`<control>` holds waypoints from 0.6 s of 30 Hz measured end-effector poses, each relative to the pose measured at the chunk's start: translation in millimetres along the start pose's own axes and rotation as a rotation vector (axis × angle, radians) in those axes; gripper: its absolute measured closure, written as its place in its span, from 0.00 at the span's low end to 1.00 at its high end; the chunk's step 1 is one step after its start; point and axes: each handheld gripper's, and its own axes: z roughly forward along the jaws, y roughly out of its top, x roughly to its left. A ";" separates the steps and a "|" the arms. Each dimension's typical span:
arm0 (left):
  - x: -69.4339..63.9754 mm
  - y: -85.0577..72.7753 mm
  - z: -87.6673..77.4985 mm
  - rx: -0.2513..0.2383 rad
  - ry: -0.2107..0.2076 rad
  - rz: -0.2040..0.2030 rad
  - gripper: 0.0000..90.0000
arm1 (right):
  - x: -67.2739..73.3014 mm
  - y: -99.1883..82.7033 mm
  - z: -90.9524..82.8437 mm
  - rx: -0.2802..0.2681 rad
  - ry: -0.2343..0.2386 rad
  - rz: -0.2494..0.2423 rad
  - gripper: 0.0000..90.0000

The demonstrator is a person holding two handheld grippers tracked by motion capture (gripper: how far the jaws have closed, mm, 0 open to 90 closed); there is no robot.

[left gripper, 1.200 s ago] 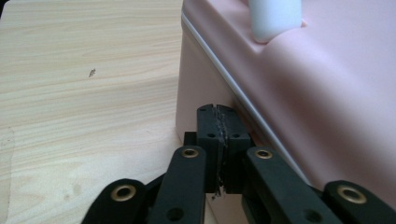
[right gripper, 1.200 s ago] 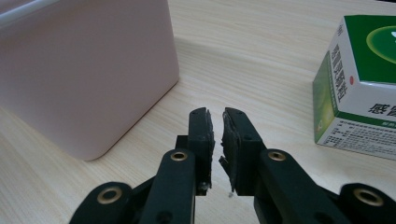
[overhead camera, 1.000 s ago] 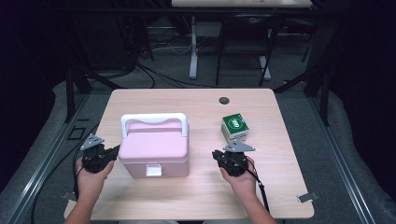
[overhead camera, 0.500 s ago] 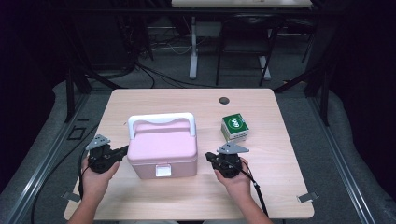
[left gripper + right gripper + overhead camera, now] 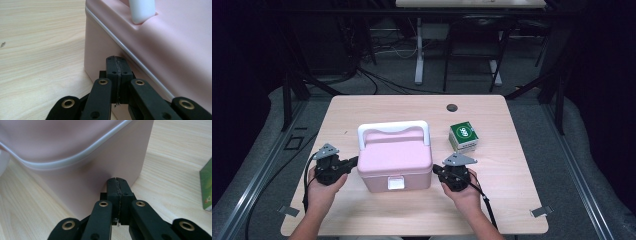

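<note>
Basically both closed, empty grippers, left gripper (image 5: 343, 165) and right gripper (image 5: 443, 171), press the pink box (image 5: 395, 160) sides near the bench's front edge; rigid, smooth plastic, probably light, best lifted by its white handle (image 5: 393, 128).

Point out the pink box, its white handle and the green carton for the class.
pink box (image 5: 394, 159): high view, middle of its lid.
white handle (image 5: 393, 127): high view, top bar.
green carton (image 5: 463, 132): high view, its green top face.

Worktop (image 5: 362, 107): light wood grain, rounded corners, small dark round hole near the far edge.
Floor (image 5: 532, 130): grey carpet, black cables (image 5: 377, 80) trailing across it.
Beyond: a second table's white leg (image 5: 418, 52) and dark frames.
Light: dim room, worktop brightly lit.
</note>
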 end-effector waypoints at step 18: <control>-19.2 -3.9 4.4 0.013 -0.047 0.013 1.00 | -7.4 -10.3 -20.0 0.007 -0.010 0.024 1.00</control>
